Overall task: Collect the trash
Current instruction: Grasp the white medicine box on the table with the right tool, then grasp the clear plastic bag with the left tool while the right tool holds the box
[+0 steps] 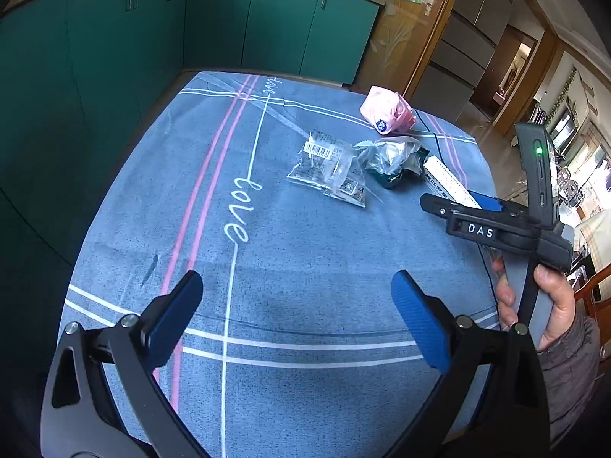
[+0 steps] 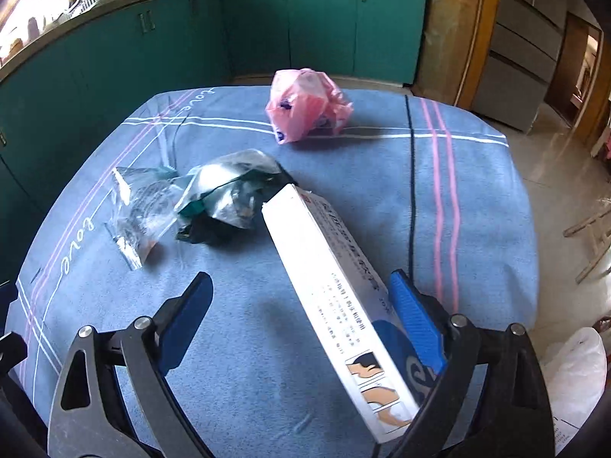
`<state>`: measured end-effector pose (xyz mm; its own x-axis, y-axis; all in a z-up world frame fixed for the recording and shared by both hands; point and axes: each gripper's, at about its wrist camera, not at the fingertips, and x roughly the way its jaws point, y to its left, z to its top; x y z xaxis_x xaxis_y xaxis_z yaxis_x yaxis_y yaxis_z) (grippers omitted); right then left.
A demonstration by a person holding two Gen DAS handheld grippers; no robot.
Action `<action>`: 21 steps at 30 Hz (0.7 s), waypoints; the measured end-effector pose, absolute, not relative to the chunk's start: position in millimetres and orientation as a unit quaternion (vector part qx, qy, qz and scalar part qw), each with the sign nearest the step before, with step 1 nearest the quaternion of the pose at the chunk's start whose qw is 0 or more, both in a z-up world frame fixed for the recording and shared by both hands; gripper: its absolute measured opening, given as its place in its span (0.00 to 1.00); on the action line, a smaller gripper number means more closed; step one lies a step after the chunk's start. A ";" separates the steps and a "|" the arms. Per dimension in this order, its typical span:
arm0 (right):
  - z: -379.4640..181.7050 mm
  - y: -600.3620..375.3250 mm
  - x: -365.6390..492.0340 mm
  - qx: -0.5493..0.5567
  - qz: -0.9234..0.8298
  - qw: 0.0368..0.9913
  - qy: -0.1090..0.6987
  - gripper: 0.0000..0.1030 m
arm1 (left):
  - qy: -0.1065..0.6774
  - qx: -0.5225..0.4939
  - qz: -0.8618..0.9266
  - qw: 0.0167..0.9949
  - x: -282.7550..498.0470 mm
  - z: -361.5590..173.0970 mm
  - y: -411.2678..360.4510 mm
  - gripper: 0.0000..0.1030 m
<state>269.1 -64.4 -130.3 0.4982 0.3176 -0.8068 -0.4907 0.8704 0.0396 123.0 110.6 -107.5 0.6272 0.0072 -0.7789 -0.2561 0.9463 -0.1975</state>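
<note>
Between the right gripper's (image 2: 301, 316) wide-open jaws lies the white box (image 2: 328, 286) — centre it, I'd say, before closing squarely on its long sides.

Left gripper (image 1: 297, 294) points steeply down, jaws spread wide, nothing between its blue pads. Right gripper (image 2: 301, 297) is tilted down too, jaws wide apart; its right pad seems just beside, perhaps touching, a box. A hand (image 1: 542, 305) grips the right gripper's handle.
</note>
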 end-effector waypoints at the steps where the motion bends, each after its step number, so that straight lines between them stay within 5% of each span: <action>1: -130.7 -62.1 268.9 -0.104 0.234 0.860 0.441 0.88 | 0.426 -0.147 0.074 0.890 123.3 -107.8 110.7 0.96; 5: -135.1 -55.2 267.4 -0.127 0.239 0.855 0.442 0.85 | 0.429 -0.148 0.073 0.888 122.8 -110.3 111.4 0.96; 9: -138.1 -51.0 261.9 -0.132 0.256 0.846 0.448 0.64 | 0.431 -0.153 0.074 0.886 121.9 -112.0 113.4 0.96; 12: -135.1 -49.6 257.6 -0.133 0.264 0.844 0.448 0.34 | 0.433 -0.156 0.074 0.884 123.3 -114.2 114.4 0.96; 14: -134.0 -49.3 253.9 -0.133 0.269 0.841 0.451 0.23 | 0.435 -0.155 0.074 0.884 123.3 -114.9 114.2 0.96; 21: -132.2 -58.7 225.0 -0.120 0.296 0.830 0.457 0.23 | 0.438 -0.157 0.076 0.882 126.0 -119.3 114.9 0.96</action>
